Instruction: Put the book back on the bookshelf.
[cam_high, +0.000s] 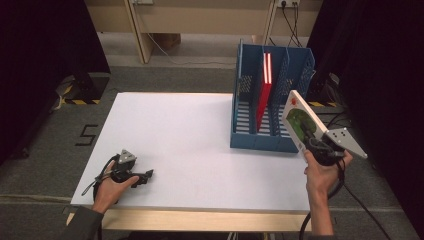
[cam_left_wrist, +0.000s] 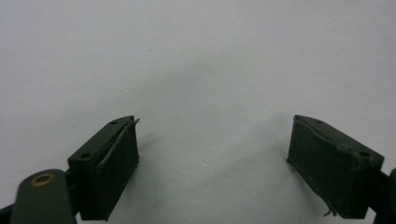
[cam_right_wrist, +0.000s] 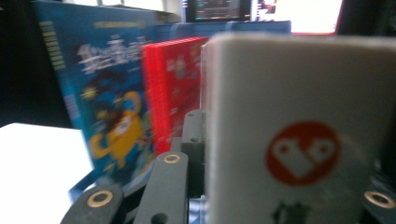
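White book (cam_right_wrist: 299, 130) spine, red heart-shaped logo, writing unreadable, right gripper (cam_high: 314, 141)

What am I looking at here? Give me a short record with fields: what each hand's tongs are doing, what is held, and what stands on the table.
Right tongs: shut on a white book, held up and tilted just right of the rack
White book: white spine with a red round logo
Left tongs: open, nothing between them, resting low on the table
Blue file rack: stands at the table's far right
Red book: upright in a middle slot of the rack
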